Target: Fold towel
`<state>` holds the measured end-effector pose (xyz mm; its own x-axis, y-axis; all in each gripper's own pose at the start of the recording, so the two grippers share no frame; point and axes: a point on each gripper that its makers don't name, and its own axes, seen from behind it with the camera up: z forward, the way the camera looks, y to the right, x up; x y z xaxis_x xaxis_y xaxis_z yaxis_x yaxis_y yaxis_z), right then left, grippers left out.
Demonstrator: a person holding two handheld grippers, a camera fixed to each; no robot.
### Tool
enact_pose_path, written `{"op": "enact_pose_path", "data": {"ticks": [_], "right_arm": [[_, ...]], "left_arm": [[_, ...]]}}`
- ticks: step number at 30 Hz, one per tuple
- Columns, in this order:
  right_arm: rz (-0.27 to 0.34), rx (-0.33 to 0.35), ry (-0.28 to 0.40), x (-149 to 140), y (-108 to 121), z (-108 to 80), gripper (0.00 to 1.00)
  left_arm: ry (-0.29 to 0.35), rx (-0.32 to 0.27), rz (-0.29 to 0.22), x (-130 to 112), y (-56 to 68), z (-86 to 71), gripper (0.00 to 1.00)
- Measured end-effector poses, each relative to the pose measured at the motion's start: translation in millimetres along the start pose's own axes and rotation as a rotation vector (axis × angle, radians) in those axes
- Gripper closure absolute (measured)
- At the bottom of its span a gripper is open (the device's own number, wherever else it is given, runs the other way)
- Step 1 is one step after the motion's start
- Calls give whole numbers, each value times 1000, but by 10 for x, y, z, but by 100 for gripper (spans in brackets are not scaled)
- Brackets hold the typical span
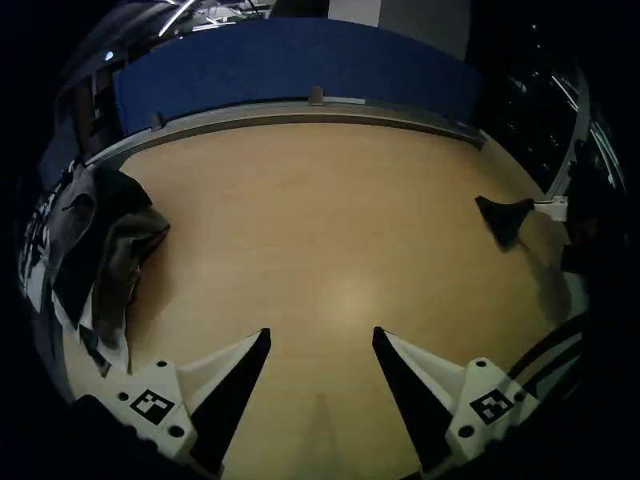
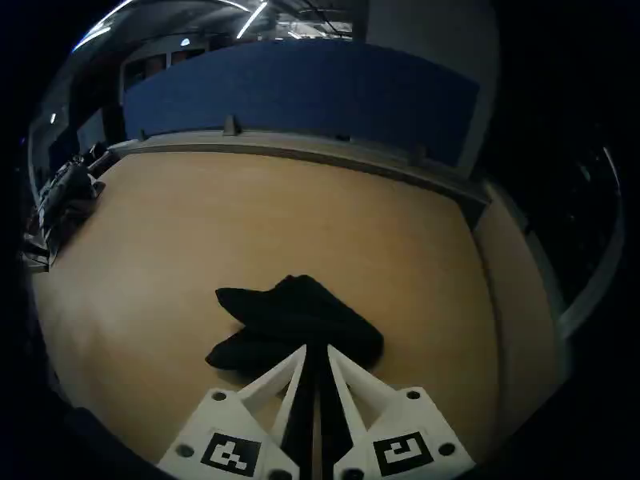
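My right gripper [image 2: 317, 347] is pinched shut on the black towel [image 2: 304, 308], bunched up on the table [image 2: 280, 208]; left gripper [image 1: 321, 330] open & empty. Folding's barely begun imo, all folds left

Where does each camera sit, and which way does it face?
Left gripper view: rides the left gripper, looking along its open fingers across the wooden table toward the blue partition; a cloth pile lies left.
Right gripper view: rides the right gripper, fingers closed on the black towel, facing the same partition.
Shared: table, partition; the left gripper view also catches the right gripper and towel.
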<state>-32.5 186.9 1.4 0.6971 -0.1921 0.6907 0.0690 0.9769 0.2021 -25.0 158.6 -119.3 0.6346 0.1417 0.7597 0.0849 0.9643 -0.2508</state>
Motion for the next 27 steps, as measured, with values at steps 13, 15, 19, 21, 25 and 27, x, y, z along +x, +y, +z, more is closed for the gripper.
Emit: {"op": "enact_pose_path", "data": {"ticks": [13,15,19,21,25,27], "right_arm": [[52,-88,-99,-607,200,-20,96],[60,-110,-117,-690,249,-23,94],[73,-163,-170,-884,360,-55,71],[75,-189,-203,-999,407,-66,61],[68,-216,-235,-1138,440,-71,56],[64,-231,-242,-1164,461,-85,52]], "left_arm": [[-7,-2,14,-54,-4,-22,6],[-7,0,16,-53,-17,-31,6],[-7,3,15,-54,-41,-49,6],[-7,4,13,-59,-52,-54,6],[-8,6,12,-69,-69,-59,6],[-9,6,13,-71,-73,-57,6]]}}
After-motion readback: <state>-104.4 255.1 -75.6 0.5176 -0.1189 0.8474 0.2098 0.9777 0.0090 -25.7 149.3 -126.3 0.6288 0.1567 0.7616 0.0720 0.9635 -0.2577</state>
